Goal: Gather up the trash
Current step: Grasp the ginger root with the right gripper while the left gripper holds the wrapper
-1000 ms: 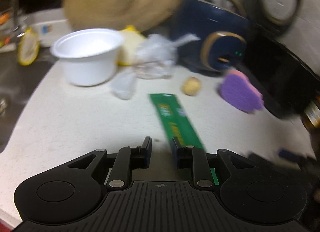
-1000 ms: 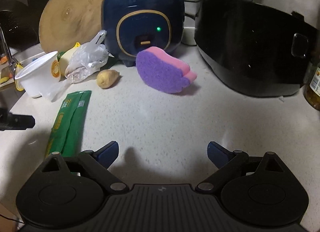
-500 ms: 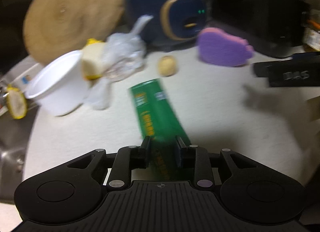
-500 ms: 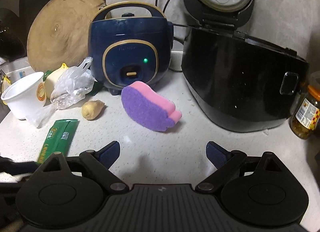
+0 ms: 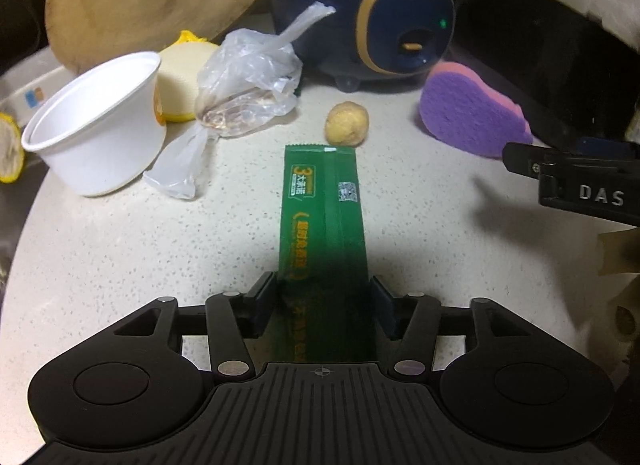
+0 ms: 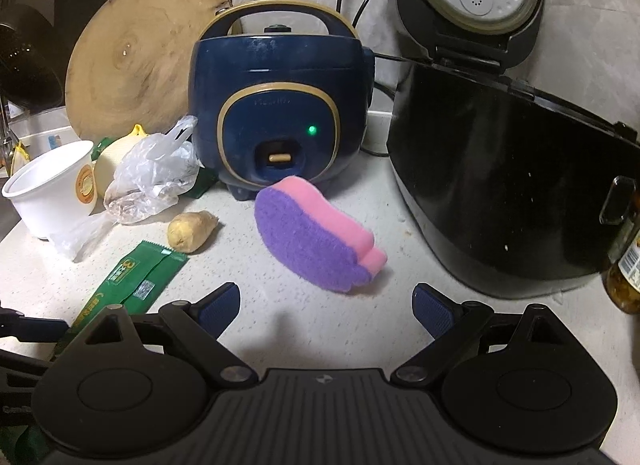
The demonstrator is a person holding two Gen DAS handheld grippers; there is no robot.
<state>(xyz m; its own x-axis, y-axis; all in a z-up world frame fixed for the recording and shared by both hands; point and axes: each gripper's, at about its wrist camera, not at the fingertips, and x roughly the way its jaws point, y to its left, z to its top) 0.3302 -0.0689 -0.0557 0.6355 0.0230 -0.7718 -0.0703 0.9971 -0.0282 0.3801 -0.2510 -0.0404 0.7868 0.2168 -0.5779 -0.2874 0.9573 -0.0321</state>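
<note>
Black cooker [image 6: 500,193] right of frame, blue cooker [image 6: 276,121] centre. Green wrapper [image 5: 324,233] flat on counter [image 5: 120,257], frame centre, between left gripper [image 5: 324,305] jaws, just opened, pads apart, flanking it. Right gripper [image 6: 326,311] spread wide, empty.

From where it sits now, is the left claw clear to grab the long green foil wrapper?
Probably yes. The left claw has just been opening and straddles the near end of the long green foil wrapper, which lies flat on the speckled counter; nothing blocks it.
</note>
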